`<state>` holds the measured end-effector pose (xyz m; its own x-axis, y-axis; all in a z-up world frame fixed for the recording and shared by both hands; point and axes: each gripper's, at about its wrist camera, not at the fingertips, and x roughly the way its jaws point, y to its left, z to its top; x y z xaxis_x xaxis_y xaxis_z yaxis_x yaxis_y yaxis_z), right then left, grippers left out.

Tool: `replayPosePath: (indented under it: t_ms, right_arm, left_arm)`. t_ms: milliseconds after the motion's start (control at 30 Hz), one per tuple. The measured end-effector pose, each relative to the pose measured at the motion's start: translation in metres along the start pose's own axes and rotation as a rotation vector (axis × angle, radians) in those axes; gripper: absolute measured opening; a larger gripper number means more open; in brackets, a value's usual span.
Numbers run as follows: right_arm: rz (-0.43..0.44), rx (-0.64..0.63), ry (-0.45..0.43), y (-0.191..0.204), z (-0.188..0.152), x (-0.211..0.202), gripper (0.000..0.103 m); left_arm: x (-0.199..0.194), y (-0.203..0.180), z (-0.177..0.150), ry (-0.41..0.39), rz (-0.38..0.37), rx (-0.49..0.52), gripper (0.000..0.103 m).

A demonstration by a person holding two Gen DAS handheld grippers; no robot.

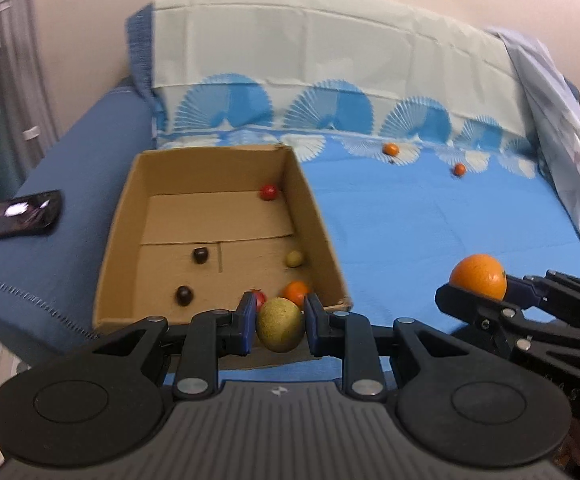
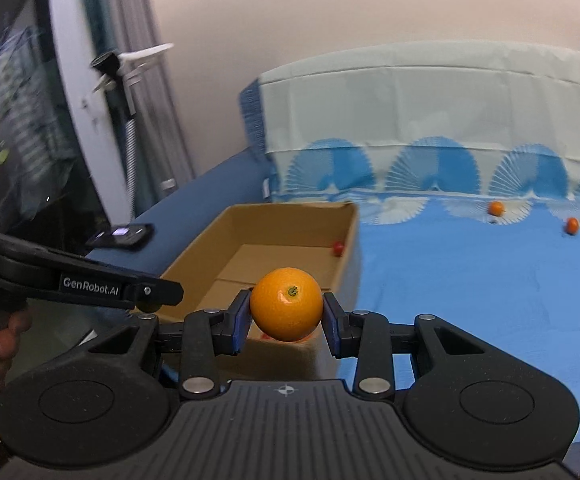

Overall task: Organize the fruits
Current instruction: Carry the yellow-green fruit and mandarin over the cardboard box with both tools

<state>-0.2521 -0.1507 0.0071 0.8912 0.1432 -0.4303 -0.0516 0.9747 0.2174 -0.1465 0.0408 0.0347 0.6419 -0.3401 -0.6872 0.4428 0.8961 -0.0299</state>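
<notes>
My left gripper [image 1: 280, 326] is shut on a yellow-green round fruit [image 1: 280, 330], held at the near rim of an open cardboard box [image 1: 118, 216]. The box holds a red fruit [image 1: 269, 192], two dark fruits [image 1: 201, 255], a small green fruit [image 1: 294, 258] and an orange one [image 1: 295, 292]. My right gripper [image 2: 286, 322] is shut on a large orange [image 2: 286, 309], held above the box's near right corner [image 2: 330, 280]; it shows in the left wrist view [image 1: 479, 277]. Two small oranges [image 1: 391, 148] [image 1: 459, 169] lie far back on the blue sheet.
A black phone [image 1: 20, 214] lies on the blue sofa arm left of the box. A patterned cushion [image 1: 310, 60] stands behind. A white stand and window [image 2: 70, 120] are at the left. Blue sheet [image 1: 430, 220] stretches right of the box.
</notes>
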Motion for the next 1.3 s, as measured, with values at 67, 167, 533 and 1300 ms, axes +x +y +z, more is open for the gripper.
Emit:
replayPosePath:
  t_ms: [67,167,533,1300]
  right_arm:
    - [0.001,-0.025,0.001,0.013,0.001,-0.001,0.039]
    - [-0.003,-0.057,-0.004,0.027,0.003,-0.004,0.039]
    - [-0.023,-0.108,-0.002,0.046,0.005,-0.005,0.039]
    - [-0.039,-0.131,0.093,0.044,0.003,0.040,0.039]
  left_arm:
    - [-0.011,0.012,-0.005,-0.024,0.003,-0.025,0.028]
    - [-0.022,0.023,-0.011,-0.053,0.003,-0.052,0.028]
    - [-0.027,0.039,-0.015,-0.074,-0.019,-0.103,0.028]
    - [0.024,0.066,0.003,0.011,0.030,-0.142,0.028]
